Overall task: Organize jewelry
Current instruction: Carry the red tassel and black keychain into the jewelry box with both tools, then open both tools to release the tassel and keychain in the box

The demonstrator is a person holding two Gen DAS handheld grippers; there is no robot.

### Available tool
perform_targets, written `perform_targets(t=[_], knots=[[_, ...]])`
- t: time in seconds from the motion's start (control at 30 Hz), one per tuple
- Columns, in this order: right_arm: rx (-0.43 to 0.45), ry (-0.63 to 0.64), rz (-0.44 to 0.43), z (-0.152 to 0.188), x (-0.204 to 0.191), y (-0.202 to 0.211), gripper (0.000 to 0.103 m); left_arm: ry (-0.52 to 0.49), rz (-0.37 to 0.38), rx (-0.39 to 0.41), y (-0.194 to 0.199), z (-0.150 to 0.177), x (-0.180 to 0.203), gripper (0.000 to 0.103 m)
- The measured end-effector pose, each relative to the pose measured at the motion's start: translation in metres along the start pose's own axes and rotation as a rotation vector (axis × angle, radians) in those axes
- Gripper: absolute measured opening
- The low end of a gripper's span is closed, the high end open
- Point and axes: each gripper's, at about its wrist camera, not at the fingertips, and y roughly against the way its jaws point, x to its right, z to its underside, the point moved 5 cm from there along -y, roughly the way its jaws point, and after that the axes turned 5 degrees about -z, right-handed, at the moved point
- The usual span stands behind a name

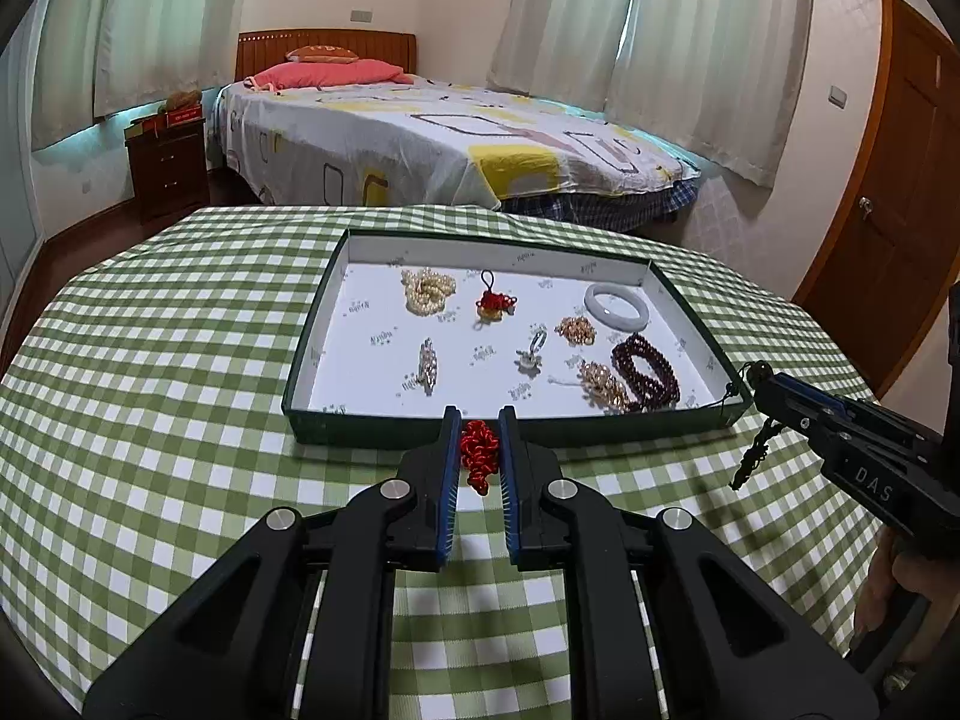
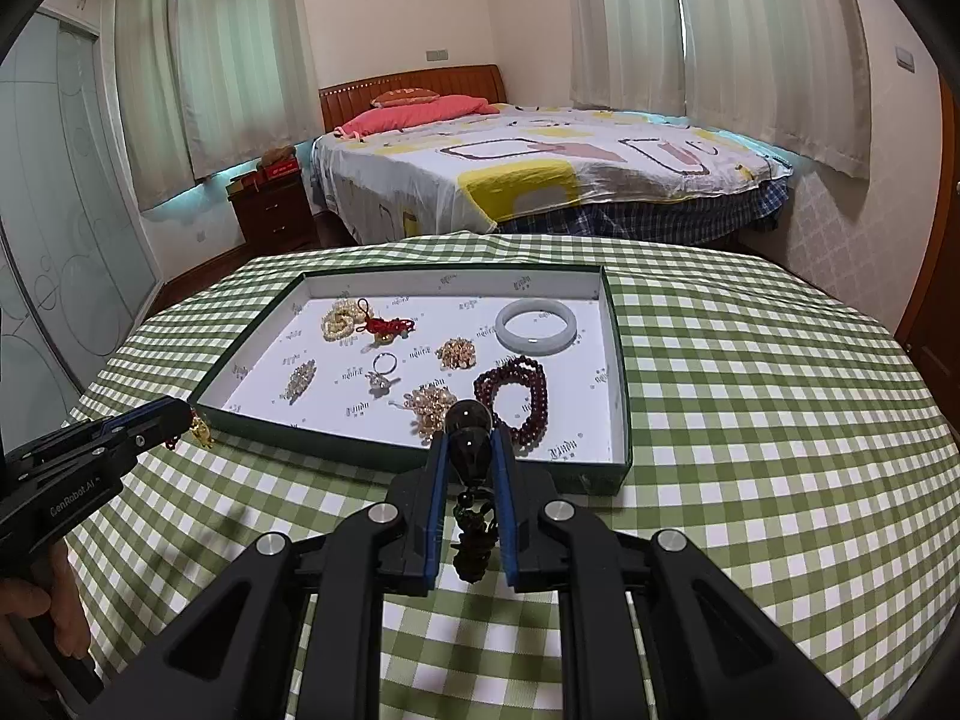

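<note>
My left gripper [image 1: 479, 415] is shut on a red knotted charm [image 1: 479, 455] and holds it above the checked cloth, just in front of the tray's near wall. My right gripper [image 2: 471, 439] is shut on a dark bead pendant [image 2: 470, 450], whose tassel hangs between the fingers over the tray's near edge. The dark green tray [image 1: 315, 318] has a white floor. On it lie a pearl bracelet [image 1: 427, 291], a white bangle [image 1: 618, 306], a dark red bead bracelet [image 1: 645, 369], a ring [image 1: 531, 351] and several more pieces. Each gripper also shows in the other's view: the right gripper [image 1: 757, 375] and the left gripper [image 2: 180, 414].
The table wears a green and white checked cloth [image 2: 750, 420] and its round edge drops off on all sides. Beyond it stand a bed [image 1: 450, 138], a dark nightstand [image 1: 168, 168] and a wooden door [image 1: 900, 180]. A hand [image 2: 36, 618] grips the left tool's handle.
</note>
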Motion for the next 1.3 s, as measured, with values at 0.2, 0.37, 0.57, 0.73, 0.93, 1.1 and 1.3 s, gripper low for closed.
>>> perform_targets(t=[0.2,0.37,0.57,0.73,0.93,1.1,1.3], knots=[[0.023,0.012,0.004,-0.011,-0.003,0.003,0.015,0.004,-0.001,0.016,-0.002,-0.011,-0.001,0.013],[0.053,0.027,0.007,-0.025,-0.006,0.004,0.015,0.001,-0.006,0.039,-0.007,-0.023,-0.003,0.013],[0.074,0.026,0.013,-0.049,0.001,-0.016,0.015,-0.006,-0.027,0.061,-0.029,-0.046,-0.010,0.013],[0.062,0.019,0.030,-0.058,0.013,-0.043,0.015,-0.004,-0.050,0.047,-0.062,-0.059,-0.020,0.013],[-0.017,0.011,0.055,-0.052,0.031,-0.084,0.015,-0.014,-0.072,-0.020,-0.106,-0.057,-0.027,0.013],[-0.082,0.002,0.066,-0.044,0.043,-0.108,0.015,0.004,-0.080,-0.093,-0.134,-0.052,-0.037,0.013],[-0.118,-0.017,0.062,-0.041,0.050,-0.117,0.016,0.050,-0.084,-0.152,-0.147,-0.047,-0.047,0.021]])
